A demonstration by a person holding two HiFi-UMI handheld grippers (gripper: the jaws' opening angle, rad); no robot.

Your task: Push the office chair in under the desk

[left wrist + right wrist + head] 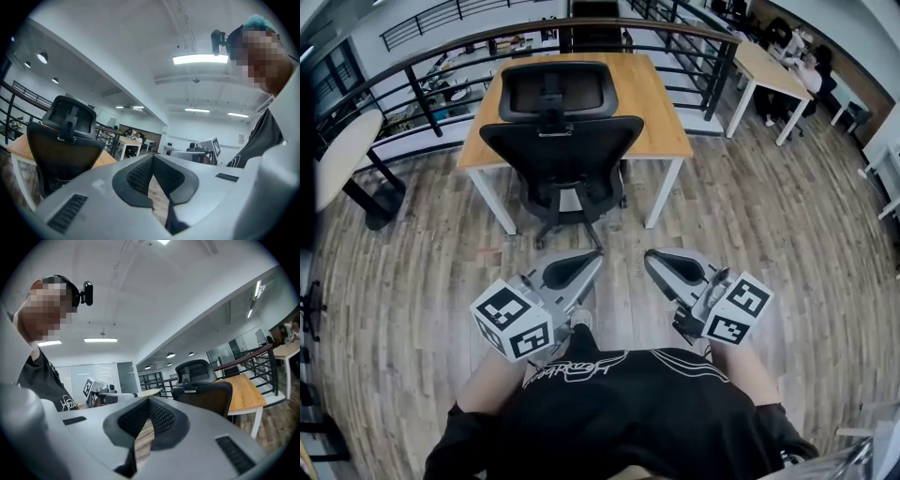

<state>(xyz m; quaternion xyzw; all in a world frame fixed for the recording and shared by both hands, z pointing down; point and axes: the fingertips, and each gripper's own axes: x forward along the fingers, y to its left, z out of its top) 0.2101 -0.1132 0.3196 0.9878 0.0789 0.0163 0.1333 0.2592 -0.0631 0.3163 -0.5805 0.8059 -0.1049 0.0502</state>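
Observation:
A black office chair [558, 141] stands at the near side of a wooden desk [661, 103] with white legs. Its backrest faces me and overlaps the desk's front edge, and its wheeled base sits between the front legs. My left gripper [598, 255] and right gripper [649, 255] hang side by side near my body, well short of the chair and touching nothing. Both are shut and empty. The left gripper view has the chair [61, 140] at its left, beyond the closed left gripper [151, 157]. In the right gripper view the chair [201, 390] and desk [243, 390] lie right of the closed right gripper [149, 399].
A dark metal railing [441, 56] runs behind the desk. Another desk [769, 70] with seated people stands at the back right. A round table [337, 155] on a dark foot is at the left. Wooden plank floor [750, 206] spreads around the chair.

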